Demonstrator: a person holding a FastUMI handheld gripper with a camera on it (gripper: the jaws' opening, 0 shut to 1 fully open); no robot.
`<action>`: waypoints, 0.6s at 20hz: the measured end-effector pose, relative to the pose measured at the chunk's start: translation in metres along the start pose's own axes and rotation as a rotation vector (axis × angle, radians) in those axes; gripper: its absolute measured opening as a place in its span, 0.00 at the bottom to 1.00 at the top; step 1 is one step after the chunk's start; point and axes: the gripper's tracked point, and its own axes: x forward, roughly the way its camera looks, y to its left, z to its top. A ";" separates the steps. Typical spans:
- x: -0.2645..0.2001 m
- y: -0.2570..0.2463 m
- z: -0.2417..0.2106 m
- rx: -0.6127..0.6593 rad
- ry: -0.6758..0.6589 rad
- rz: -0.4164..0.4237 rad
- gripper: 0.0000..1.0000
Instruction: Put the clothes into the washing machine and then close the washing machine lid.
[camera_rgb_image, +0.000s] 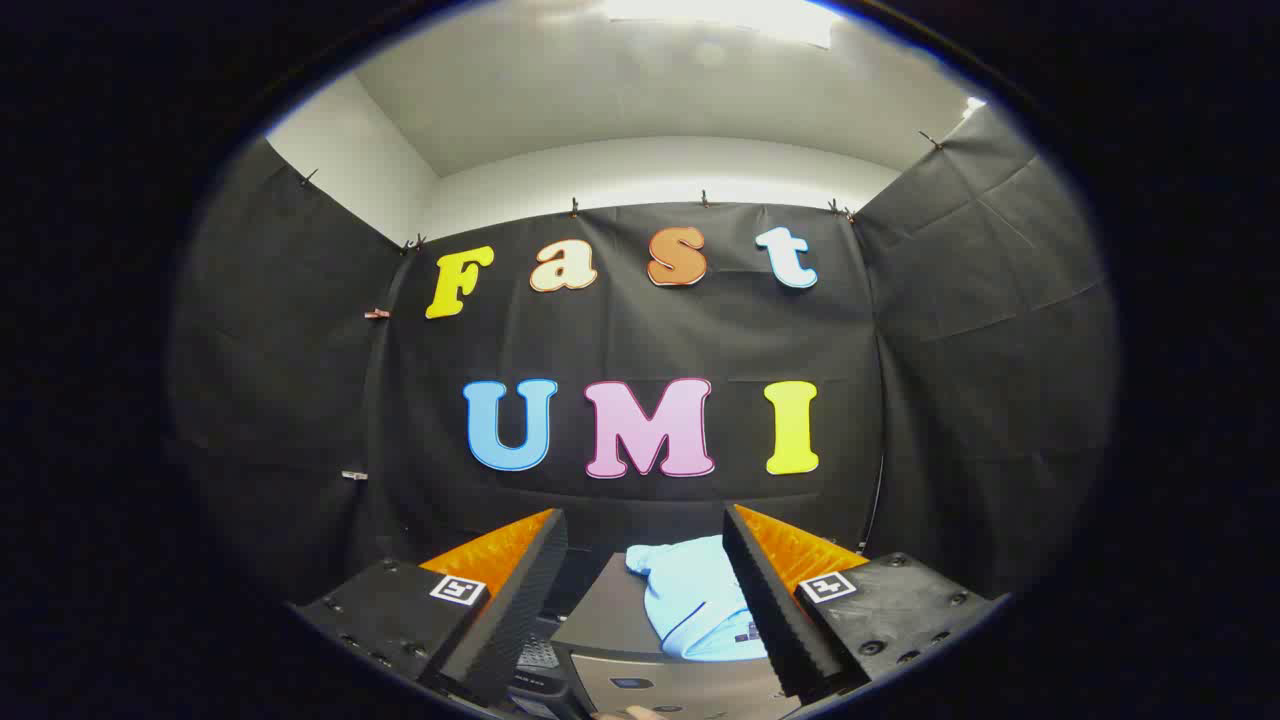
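A light blue garment lies crumpled on a dark grey flat surface, low between my two fingers and closer to the right one. My gripper is open, its black ridged fingers with orange sides spread wide and held above the garment without touching it. Below the garment a lighter grey panel with a small dark mark looks like part of the washing machine; I cannot tell whether its lid is open or shut.
Black cloth walls close the booth behind and on both sides, with white wall and a ceiling light above. A fingertip of a person's hand shows at the grey panel's near edge. A small dark keypad-like part sits by the left finger.
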 end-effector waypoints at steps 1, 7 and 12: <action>-0.001 -0.001 0.001 0.002 -0.002 -0.001 0.98; -0.004 -0.003 0.008 -0.007 -0.020 -0.001 0.98; -0.006 -0.004 0.012 -0.010 -0.029 -0.003 0.98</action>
